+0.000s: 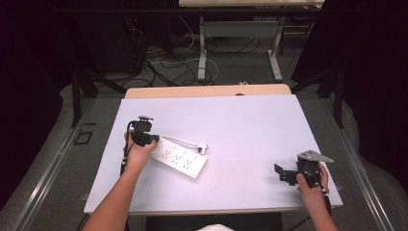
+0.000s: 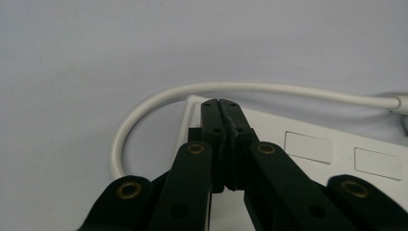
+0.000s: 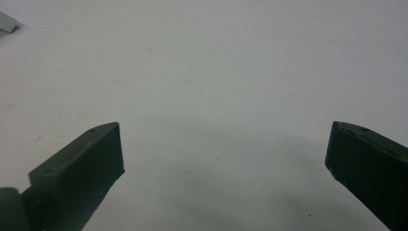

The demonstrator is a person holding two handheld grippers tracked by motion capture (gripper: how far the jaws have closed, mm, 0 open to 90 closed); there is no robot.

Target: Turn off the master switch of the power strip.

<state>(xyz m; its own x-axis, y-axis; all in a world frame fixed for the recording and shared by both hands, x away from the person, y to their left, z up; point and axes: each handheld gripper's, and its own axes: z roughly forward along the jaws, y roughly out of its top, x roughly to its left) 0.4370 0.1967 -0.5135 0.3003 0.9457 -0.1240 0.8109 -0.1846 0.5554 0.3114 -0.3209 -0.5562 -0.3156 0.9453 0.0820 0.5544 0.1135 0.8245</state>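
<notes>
Power strip (image 1: 179,157) (white) beneath left hand-held gripper (image 1: 153,139).

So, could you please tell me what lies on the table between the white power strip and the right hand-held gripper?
Nothing: in the high view the stretch of white table from the power strip to the right hand-held gripper is bare.

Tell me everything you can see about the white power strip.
The power strip is a long, flat, white bar that looks like plastic, with rows of sockets on top. It lies flat and diagonally on the table, left of centre. A white cable curves out from its end and runs alongside it. The left gripper, jaws shut, sits over that end.
</notes>
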